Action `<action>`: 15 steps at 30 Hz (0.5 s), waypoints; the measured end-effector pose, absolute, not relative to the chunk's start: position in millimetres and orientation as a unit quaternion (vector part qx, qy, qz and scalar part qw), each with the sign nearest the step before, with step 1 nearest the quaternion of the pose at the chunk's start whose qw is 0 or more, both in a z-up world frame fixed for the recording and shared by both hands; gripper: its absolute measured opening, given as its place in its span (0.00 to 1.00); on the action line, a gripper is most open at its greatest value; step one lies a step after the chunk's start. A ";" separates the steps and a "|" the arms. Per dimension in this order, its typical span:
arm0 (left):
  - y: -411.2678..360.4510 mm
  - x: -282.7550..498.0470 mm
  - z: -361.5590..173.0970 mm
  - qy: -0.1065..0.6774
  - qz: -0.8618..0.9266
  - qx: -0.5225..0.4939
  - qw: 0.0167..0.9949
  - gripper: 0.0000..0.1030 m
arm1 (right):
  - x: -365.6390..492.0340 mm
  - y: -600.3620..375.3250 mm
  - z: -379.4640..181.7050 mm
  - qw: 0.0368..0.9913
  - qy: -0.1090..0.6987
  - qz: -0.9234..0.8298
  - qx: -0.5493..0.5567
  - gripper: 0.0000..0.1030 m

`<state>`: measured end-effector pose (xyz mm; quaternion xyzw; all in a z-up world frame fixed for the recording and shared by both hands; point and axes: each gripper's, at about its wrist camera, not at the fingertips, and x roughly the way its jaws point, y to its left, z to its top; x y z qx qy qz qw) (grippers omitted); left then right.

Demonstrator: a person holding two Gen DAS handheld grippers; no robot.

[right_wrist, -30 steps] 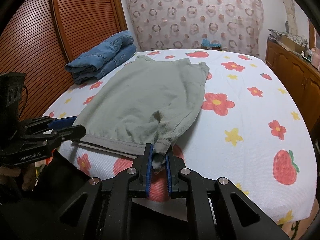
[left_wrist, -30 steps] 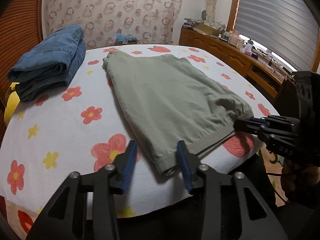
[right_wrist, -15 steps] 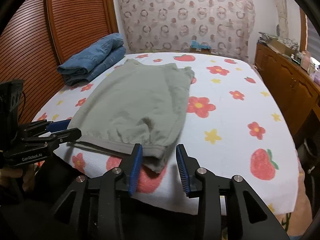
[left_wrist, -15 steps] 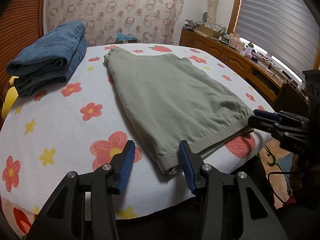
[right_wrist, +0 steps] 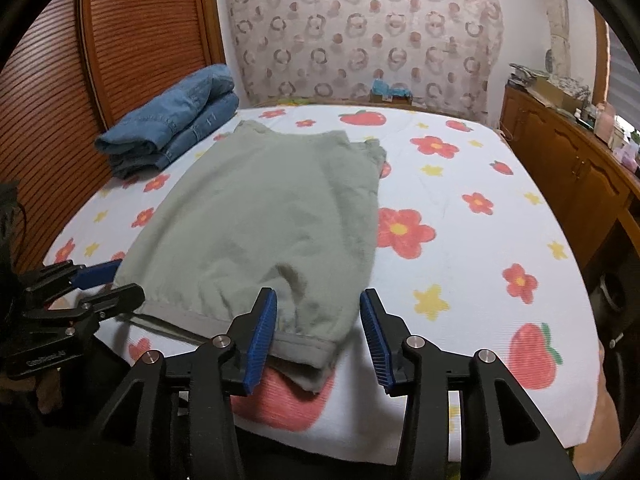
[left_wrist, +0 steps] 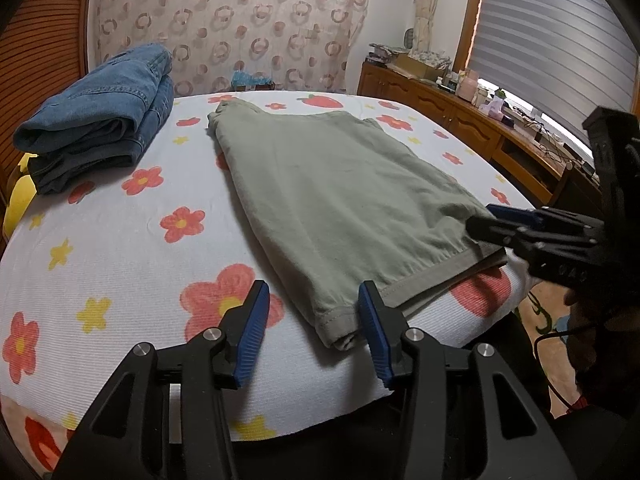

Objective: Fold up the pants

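Green pants (left_wrist: pixel 340 196) folded flat, lying centre frame on flowered bedsheet (left_wrist: pixel 112 240), hemmed edge at the near bed edge. Left gripper (left_wrist: pixel 312 320) at lower centre of the left view: fingers spread wide, holding nothing, near left corner of the hem between the blue pads (left_wrist: pixel 252 320). Right gripper (right_wrist: pixel 318 328) at lower centre of the right view: fingers released, parted around the right hem corner, no grasp. Folded blue jeans (left_wrist: pixel 100 116) stacked upper left. Wooden sideboard (left_wrist: pixel 460 120) along the right.
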<state>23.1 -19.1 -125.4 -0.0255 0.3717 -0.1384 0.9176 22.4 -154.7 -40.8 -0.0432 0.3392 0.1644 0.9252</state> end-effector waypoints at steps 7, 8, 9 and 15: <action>-18.8 22.2 -126.1 0.368 -0.138 -0.026 0.919 0.46 | 25.7 -151.7 -48.1 0.921 0.353 0.161 -0.039 0.46; -18.7 22.2 -126.0 0.368 -0.138 -0.026 0.919 0.46 | 27.1 -151.7 -48.7 0.921 0.352 0.161 -0.039 0.47; -18.8 22.2 -126.1 0.368 -0.138 -0.027 0.919 0.46 | 26.8 -150.6 -48.7 0.922 0.351 0.160 -0.042 0.48; -18.5 22.1 -126.2 0.367 -0.141 -0.025 0.919 0.46 | 24.4 -152.2 -50.5 0.924 0.344 0.163 -0.043 0.48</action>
